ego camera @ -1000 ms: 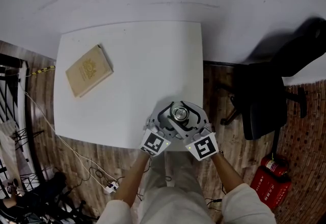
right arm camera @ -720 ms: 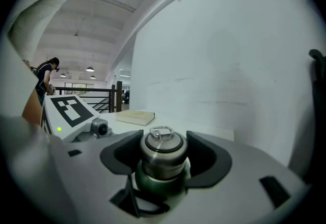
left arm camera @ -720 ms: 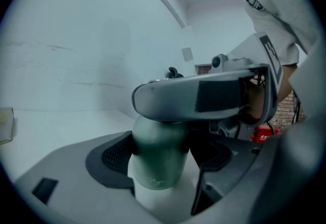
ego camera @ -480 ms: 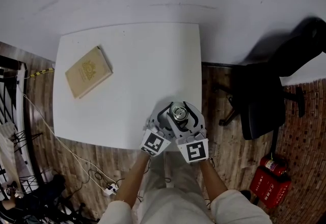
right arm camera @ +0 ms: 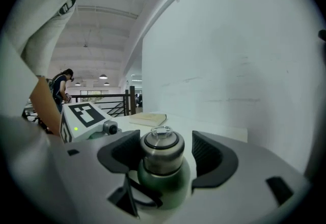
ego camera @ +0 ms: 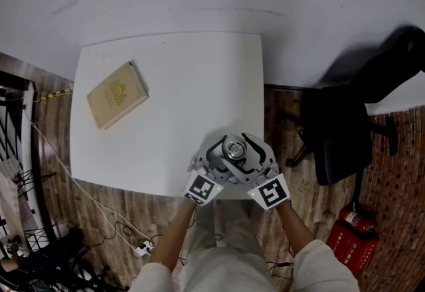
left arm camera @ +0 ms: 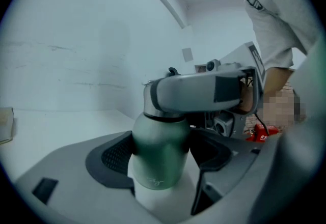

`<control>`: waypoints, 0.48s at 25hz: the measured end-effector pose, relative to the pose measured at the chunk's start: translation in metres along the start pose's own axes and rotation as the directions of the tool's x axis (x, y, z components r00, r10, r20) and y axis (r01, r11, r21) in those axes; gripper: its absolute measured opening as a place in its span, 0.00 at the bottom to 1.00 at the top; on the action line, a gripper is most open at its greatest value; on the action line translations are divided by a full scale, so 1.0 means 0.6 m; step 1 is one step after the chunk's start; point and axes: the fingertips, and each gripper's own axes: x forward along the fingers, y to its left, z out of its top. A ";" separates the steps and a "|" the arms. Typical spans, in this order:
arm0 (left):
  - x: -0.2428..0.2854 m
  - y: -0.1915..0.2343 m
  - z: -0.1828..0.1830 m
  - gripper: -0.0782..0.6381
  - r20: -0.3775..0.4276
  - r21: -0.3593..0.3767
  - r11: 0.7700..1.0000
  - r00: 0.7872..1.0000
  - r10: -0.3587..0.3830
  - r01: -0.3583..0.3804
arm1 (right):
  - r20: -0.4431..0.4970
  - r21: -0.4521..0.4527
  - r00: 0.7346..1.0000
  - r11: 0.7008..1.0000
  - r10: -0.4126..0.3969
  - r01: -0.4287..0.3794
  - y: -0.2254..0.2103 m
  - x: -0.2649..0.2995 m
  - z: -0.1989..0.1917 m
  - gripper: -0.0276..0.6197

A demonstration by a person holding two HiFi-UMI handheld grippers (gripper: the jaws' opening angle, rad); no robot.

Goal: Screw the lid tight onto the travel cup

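Two grippers meet on one cup [left arm camera: 163, 131] at the near edge of the table [ego camera: 166, 85]. The left gripper [left arm camera: 158, 159] is clamped on the green body, which stands upright between its pads, most likely so the body cannot spin while the top is turned. The right gripper [right arm camera: 167, 157] comes in higher, its jaws on either side of the steel lid [right arm camera: 162, 142]. They have just been opening, and a gap shows at its right-hand pad, so the lid sits between them unsqueezed, probably let go before a fresh bite. Its left-hand pad is very close to the lid and may brush it; I cannot say. Seen from the left gripper, the right gripper's jaw crosses the lid and hides the seam, so how far it is screwed down is unclear. A book [ego camera: 117, 93] lies well beyond both tips.
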 end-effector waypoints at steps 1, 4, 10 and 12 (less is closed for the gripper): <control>0.000 0.000 0.000 0.58 0.000 -0.001 1.000 1.000 0.000 0.000 | -0.013 -0.024 0.999 0.999 0.035 -0.036 0.002 -0.001 -0.002 0.51; -0.001 0.001 0.000 0.58 0.002 -0.002 1.000 1.000 0.000 0.000 | -0.048 -0.073 0.990 0.988 0.131 -0.134 0.007 -0.003 -0.003 0.51; 0.000 0.001 0.001 0.58 0.001 0.000 1.000 1.000 -0.002 0.002 | -0.136 -0.124 0.938 0.934 0.319 -0.335 0.026 -0.001 -0.007 0.51; 0.000 0.001 0.001 0.58 0.001 0.002 1.000 1.000 -0.001 0.001 | -0.150 -0.141 0.924 0.917 0.353 -0.373 0.027 0.002 -0.005 0.51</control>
